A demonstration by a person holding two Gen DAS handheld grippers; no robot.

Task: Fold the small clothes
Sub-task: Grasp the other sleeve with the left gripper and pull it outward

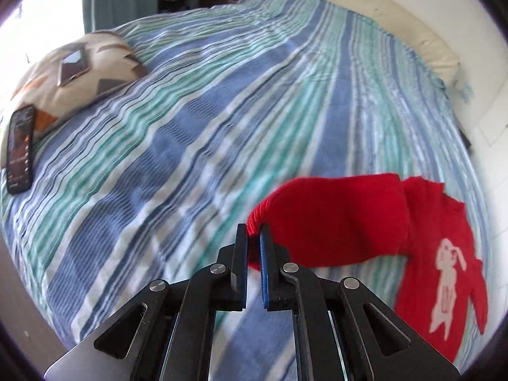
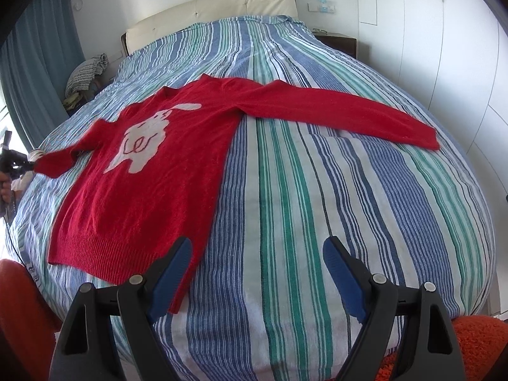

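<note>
A small red knit sweater (image 2: 158, 171) with a white rabbit figure lies face up on the striped bed cover (image 2: 301, 190). Its right sleeve (image 2: 343, 111) stretches out flat to the right. My left gripper (image 1: 253, 231) is shut on the cuff of the other sleeve (image 1: 333, 219) and holds it just above the cover; it shows small at the left edge of the right wrist view (image 2: 19, 165). My right gripper (image 2: 257, 254) is open and empty above the cover, beside the sweater's hem corner.
A patterned pillow (image 1: 79, 79) and a dark phone (image 1: 20, 149) lie on the bed's far side. A cream headboard (image 2: 209, 12), a nightstand (image 2: 339, 43) and a heap of clothes (image 2: 85, 73) stand beyond. Orange fabric (image 2: 476, 343) lies at the near edge.
</note>
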